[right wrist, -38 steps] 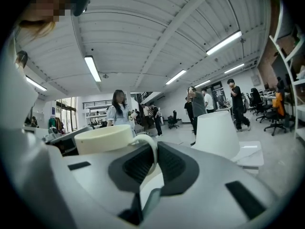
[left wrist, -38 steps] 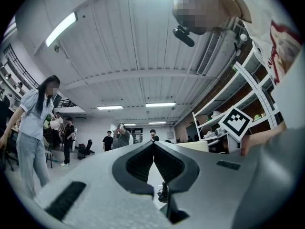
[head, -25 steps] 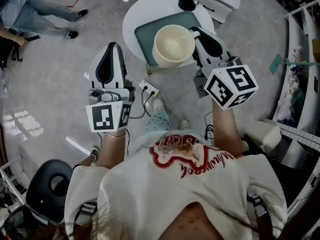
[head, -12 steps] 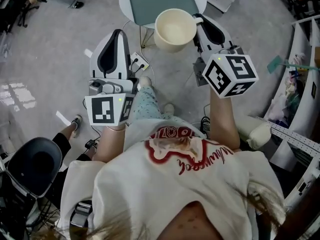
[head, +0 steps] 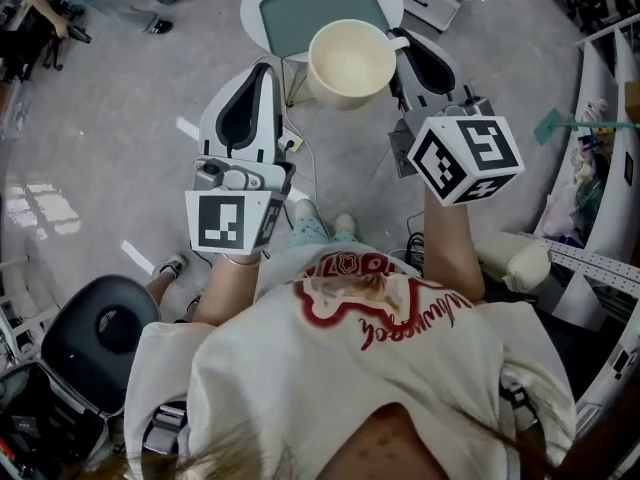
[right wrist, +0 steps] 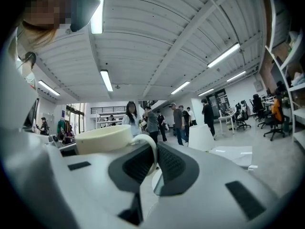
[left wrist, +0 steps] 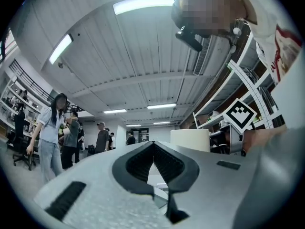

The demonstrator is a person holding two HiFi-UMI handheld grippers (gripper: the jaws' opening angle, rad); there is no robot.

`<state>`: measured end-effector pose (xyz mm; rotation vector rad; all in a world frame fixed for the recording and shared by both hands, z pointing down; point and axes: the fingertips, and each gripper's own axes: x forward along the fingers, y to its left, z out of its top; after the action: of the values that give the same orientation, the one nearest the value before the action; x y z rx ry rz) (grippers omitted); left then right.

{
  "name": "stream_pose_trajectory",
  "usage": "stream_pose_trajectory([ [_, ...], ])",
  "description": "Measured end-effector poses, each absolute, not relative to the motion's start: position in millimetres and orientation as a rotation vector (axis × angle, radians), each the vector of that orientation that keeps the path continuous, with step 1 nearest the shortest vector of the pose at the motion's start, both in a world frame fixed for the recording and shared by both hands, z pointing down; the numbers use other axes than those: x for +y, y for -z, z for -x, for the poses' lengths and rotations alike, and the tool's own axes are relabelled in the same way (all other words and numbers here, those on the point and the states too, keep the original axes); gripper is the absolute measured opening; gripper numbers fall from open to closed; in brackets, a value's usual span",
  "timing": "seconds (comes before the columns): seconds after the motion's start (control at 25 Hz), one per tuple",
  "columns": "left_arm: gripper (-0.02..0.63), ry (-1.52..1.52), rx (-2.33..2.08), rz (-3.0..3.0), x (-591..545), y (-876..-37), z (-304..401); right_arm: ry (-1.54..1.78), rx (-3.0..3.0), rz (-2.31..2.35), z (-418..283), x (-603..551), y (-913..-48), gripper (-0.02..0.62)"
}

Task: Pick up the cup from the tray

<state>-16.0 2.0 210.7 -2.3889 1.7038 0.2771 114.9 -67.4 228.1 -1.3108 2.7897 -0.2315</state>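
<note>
A cream cup (head: 350, 61) hangs in the air, nearer me than the green tray (head: 300, 10) on the round white table (head: 258, 3). My right gripper (head: 402, 46) is shut on the cup's handle from the right. In the right gripper view the handle (right wrist: 148, 147) sits pinched between the dark pads of the right gripper (right wrist: 153, 151), with the cup's bowl (right wrist: 102, 138) to the left. My left gripper (head: 264, 68) is held left of the cup, apart from it, shut and holding nothing. In the left gripper view the left gripper (left wrist: 153, 146) has its pads together, with the cup (left wrist: 189, 140) beyond on the right.
A black office chair (head: 95, 343) stands at lower left. Shelving (head: 605, 118) runs along the right. Cables and a power strip (head: 291, 144) lie on the floor under the table. Several people (right wrist: 152, 120) stand farther off in the room.
The cup, held by my right gripper, has come off the tray and toward me. The left gripper has drifted a little to the right.
</note>
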Motion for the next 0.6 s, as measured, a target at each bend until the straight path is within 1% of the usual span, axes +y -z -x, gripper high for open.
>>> stream_pose_trajectory([
  [0.6,0.014,-0.269,1.665,2.423,5.2,-207.8,41.4,0.245,2.761,1.424,-99.1,-67.7,-243.5,0.043],
])
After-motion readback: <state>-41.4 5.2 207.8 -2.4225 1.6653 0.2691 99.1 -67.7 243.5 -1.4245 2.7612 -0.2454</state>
